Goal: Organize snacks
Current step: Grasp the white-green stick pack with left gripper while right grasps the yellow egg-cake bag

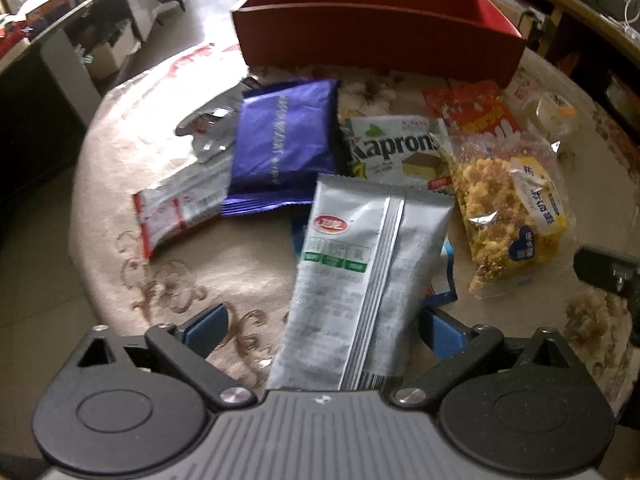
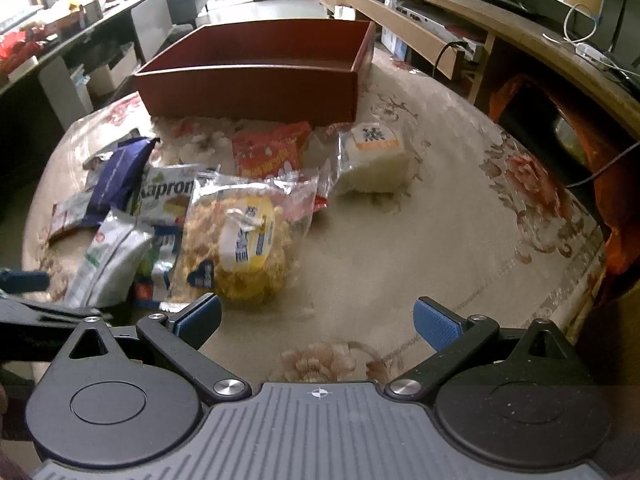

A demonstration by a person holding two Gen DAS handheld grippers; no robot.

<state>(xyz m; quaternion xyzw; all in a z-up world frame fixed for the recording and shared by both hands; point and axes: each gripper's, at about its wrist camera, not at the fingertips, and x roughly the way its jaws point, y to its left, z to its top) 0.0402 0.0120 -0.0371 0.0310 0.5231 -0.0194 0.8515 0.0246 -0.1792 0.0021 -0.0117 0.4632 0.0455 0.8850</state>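
Several snack packets are lying in a loose pile on a round table draped with a cream cloth woven with brown scrolls and pink flowers. Nearest the left gripper a long silver foil packet with a flat centre seam and crimped ends is lying between the spread blue-padded fingers, overlapping a blue-edged packet beneath it; whether either pad is touching the foil is not clear. Beyond it a glossy purple packet is resting on a crinkled silver-and-red wrapper, and just beside that a white wafer packet printed "Kapron" is lying flat. To the right, a clear crinkly bag of yellow crumbly pastry is overlapping an orange-red packet, with a soft white cake in clear wrap lying near the orange-red packet. Behind the pile, a rectangular red box with straight walls is standing open-topped on the cloth, and no packet is showing in the part of its inside that can be seen. The right gripper is hovering over bare cloth with its fingers wide apart and nothing between them, its left pad near the pastry bag. Wooden shelving and cabinets are blurring in the background.
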